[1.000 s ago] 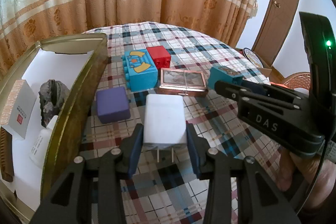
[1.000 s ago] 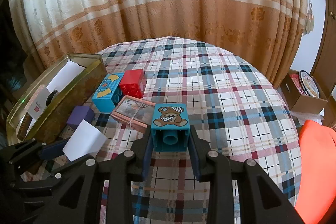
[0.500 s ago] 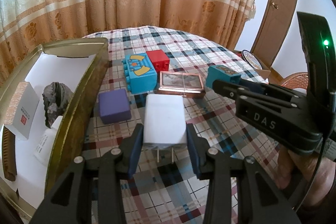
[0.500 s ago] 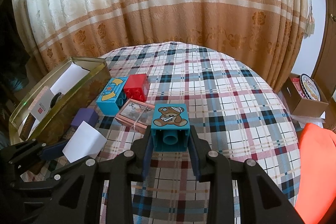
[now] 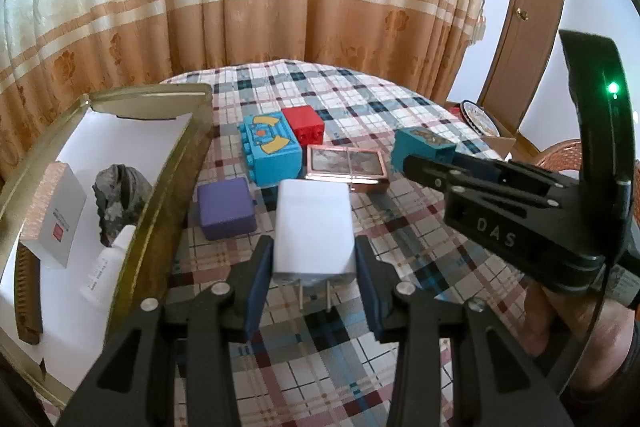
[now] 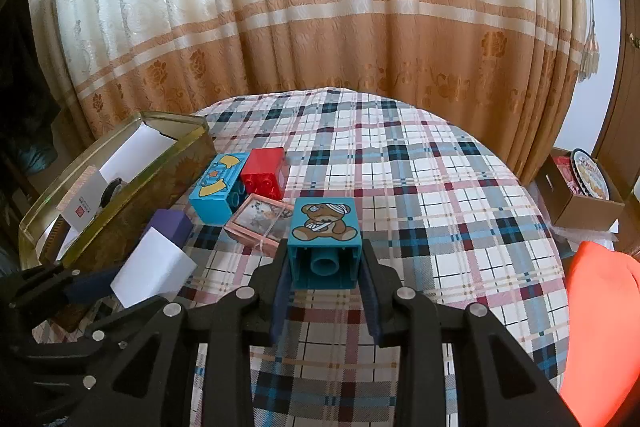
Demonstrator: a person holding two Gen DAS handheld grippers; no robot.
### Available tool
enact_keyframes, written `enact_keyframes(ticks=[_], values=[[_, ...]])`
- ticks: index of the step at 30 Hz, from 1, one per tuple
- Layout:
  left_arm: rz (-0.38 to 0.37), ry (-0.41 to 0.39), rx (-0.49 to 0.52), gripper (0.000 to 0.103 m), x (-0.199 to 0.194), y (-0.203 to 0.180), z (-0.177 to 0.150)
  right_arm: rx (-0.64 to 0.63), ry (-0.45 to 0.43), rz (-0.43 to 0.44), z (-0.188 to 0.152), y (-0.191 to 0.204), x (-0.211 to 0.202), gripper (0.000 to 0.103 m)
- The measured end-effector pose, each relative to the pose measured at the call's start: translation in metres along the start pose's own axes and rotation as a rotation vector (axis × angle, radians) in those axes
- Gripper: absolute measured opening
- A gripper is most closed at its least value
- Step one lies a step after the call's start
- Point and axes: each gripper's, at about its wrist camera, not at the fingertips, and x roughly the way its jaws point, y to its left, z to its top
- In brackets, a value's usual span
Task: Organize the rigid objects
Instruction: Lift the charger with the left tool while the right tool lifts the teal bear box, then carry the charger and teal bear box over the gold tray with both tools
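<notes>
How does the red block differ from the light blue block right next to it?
The red block is plain and smaller; the light blue block is longer and carries a yellow printed design. Both are studded toy bricks lying on the checked tablecloth, neither one gripped.

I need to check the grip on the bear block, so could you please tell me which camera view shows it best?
The right wrist view: the bear block sits centred between the right gripper fingers, bear face and hollow underside visible. The left wrist view shows only its teal far corner behind the gripper's side.
</notes>
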Motion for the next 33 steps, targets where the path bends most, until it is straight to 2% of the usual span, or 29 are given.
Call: enact_keyframes(ticks=[11,23,29,33], values=[[0.002,-0.025,0.002,0.04,-0.007,0.0,0.001,-0.01,-0.009,-0.008,0.0,0.002,-0.002,0.034],[0.015,-0.086,0.024,0.04,-0.024,-0.001,0.006,-0.027,-0.027,-0.014,0.001,0.005,-0.005,0.034],[0.028,-0.13,0.0,0.04,-0.044,0.012,0.011,-0.04,-0.028,0.007,0.004,0.012,-0.006,0.034],[0.071,-0.175,-0.035,0.04,-0.067,0.036,0.015,-0.064,-0.043,0.038,0.015,0.026,-0.01,0.034]])
